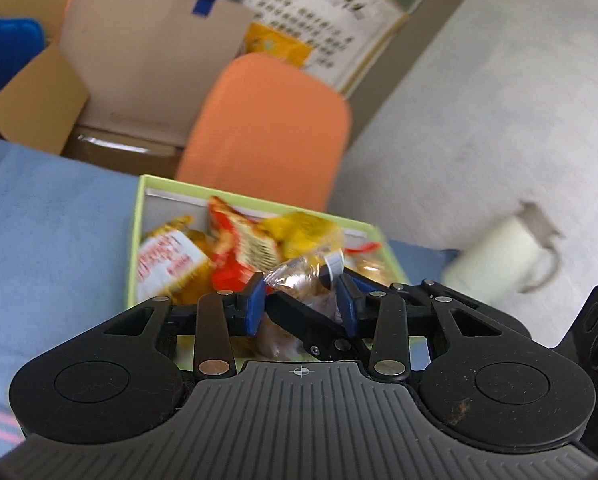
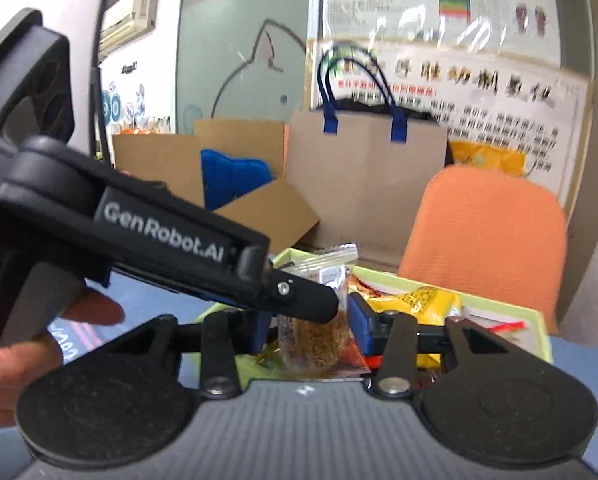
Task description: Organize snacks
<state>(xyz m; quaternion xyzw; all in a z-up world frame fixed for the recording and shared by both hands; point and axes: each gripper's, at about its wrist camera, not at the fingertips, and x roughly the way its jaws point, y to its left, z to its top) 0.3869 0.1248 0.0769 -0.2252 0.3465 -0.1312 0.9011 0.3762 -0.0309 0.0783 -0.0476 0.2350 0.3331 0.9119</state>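
A blue cloth point(image 1: 55, 216) covers the table, and an orange chair point(image 1: 267, 132) stands behind it with brown cardboard boxes point(image 1: 147, 68) at the back. On the cloth sits a light green box point(image 1: 137, 216) full of bright snack bags point(image 1: 239, 240). A white mug point(image 1: 495, 256) stands to one side (it looks blurry). Both grippers meet over the box. The right gripper point(image 2: 311, 328) squeezes a clear snack packet point(image 2: 315, 336) with something brown and crumbly inside. The left gripper point(image 1: 301, 296) seems to pinch the same packet too, with the other tool's black finger point(image 1: 299, 314) crossing between its blue pads point(image 1: 255, 308).
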